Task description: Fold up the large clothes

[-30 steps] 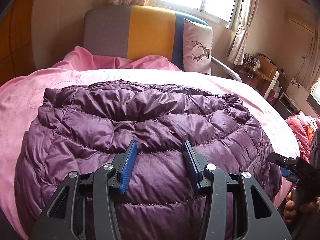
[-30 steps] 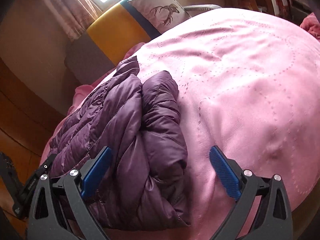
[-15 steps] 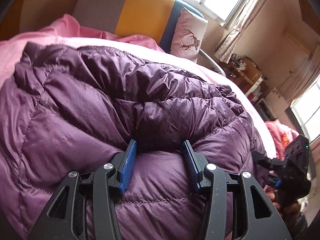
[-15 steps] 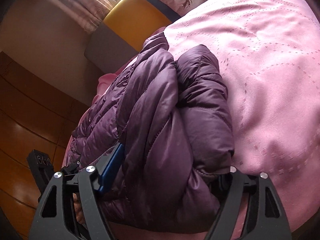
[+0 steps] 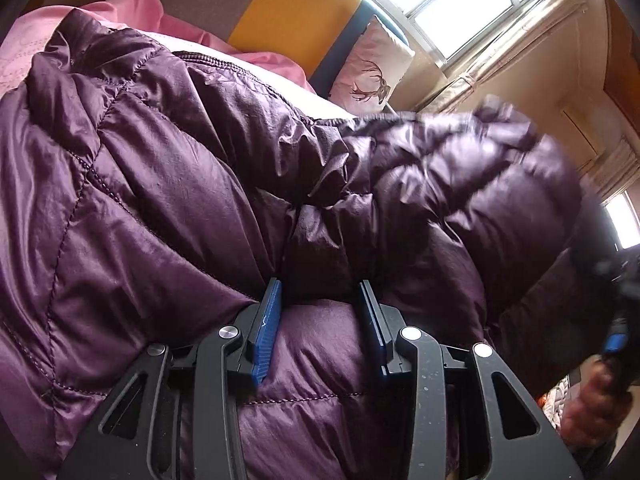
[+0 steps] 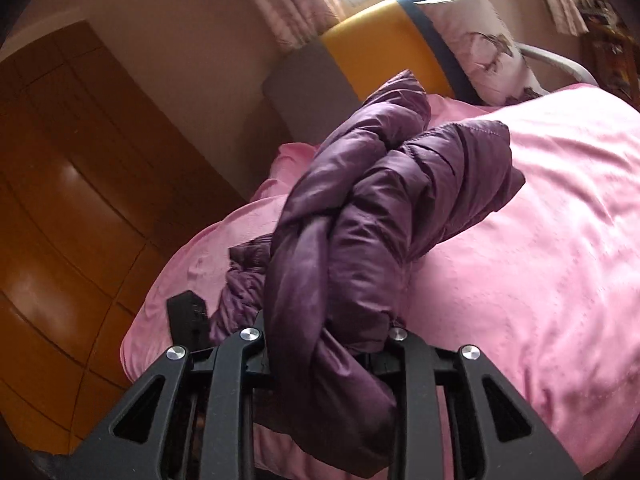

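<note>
Jacket (image 5: 168,184) folds sit clamped in left hand-held gripper (image 5: 320,320) and right hand-held gripper (image 6: 326,344).

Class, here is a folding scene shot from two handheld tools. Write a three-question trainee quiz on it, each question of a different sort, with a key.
1. True or false: the right tool is clamped on the puffy purple quilted jacket.
2. The jacket lies on a: A) pink bedspread B) wooden table C) grey carpet.
3. Fill in: the cushion by the window shows a ____.

Key: 1 true; 2 A; 3 deer.
</note>
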A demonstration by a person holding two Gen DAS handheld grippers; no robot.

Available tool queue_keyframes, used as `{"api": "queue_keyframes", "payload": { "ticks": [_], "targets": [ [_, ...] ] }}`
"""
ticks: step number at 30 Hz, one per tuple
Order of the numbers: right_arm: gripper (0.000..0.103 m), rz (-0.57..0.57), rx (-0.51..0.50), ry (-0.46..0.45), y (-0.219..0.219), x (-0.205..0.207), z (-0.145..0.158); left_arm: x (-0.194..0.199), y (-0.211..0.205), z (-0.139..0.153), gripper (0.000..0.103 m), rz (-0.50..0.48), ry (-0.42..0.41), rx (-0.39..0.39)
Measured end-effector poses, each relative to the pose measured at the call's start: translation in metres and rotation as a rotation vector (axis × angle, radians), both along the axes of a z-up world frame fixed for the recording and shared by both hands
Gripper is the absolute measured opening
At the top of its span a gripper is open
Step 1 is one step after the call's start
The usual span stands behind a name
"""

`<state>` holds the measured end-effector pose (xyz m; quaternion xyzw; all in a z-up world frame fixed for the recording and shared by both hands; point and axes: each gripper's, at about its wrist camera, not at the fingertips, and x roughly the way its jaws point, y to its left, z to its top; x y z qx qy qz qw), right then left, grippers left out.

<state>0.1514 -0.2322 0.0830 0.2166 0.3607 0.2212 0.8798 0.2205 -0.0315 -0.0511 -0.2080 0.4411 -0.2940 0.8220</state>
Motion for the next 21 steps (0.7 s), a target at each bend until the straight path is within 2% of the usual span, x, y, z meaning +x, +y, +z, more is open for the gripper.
{"api": "queue_keyframes", "payload": {
  "ticks": [6, 9, 11, 13, 14, 17, 21],
  "targets": [
    [0.025, 0.137, -0.087, -0.04, 0.086, 0.01, 0.016, -0.005, 0.035, 0.017, 0.038, 0.011, 0.047, -0.038],
    [0.025, 0.18, -0.166, -0.042, 0.122, 0.011, 0.014, -0.022, 0.069, 0.033, 0.038, 0.036, 0.024, -0.049],
    [0.025, 0.2, -0.229, -0.043, 0.143, 0.011, 0.009, -0.034, 0.103, 0.045, 0.041, 0.093, -0.008, -0.035],
    [0.025, 0.227, -0.287, -0.045, 0.163, 0.01, 0.004, -0.043, 0.14, 0.054, 0.053, 0.18, -0.032, -0.018],
    [0.025, 0.238, -0.319, -0.046, 0.174, 0.007, 0.001, -0.048, 0.159, 0.058, 0.056, 0.222, -0.04, -0.025],
    [0.028, 0.269, -0.416, -0.053, 0.205, -0.002, -0.01, -0.058, 0.209, 0.068, 0.056, 0.326, -0.053, -0.049],
    [0.04, 0.292, -0.538, -0.077, 0.239, -0.018, -0.029, -0.064, 0.242, 0.089, 0.056, 0.355, -0.085, -0.11]
  ]
}}
